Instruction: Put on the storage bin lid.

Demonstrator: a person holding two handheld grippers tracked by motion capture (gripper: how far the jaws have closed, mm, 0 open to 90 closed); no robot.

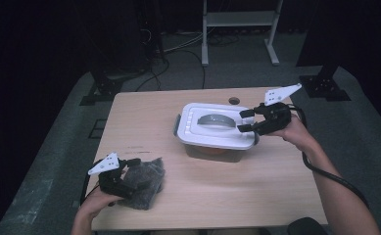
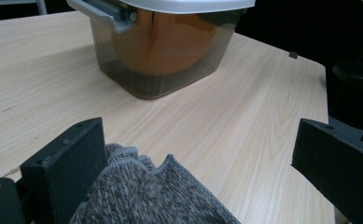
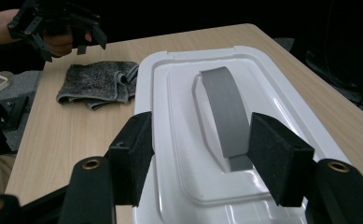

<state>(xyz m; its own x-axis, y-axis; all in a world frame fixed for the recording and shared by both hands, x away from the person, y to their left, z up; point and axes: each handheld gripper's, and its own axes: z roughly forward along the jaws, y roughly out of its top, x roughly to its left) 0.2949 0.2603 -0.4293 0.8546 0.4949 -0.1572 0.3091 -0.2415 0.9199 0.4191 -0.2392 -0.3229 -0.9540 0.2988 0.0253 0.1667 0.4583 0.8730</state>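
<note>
White plastic forms the lid of a storage container near the middle of the worktop, a little toward its far right. The lid carries a flat grey handle lying along its recessed top, and a grey latch sits at one end. The container's walls are smoky and translucent, and something orange shows through them; what it is cannot be told.

The right claw hangs over the lid's right end, jaws apart on either side of the handle, gripping nothing. The left claw is at the near left corner, jaws wide apart, above a crumpled grey knitted cloth that lies well apart from the container.

The worktop is pale wood-grain laminate with a small round hole near its far edge. It stands on grey carpet in a dark room, with cables and a white metal frame beyond.
</note>
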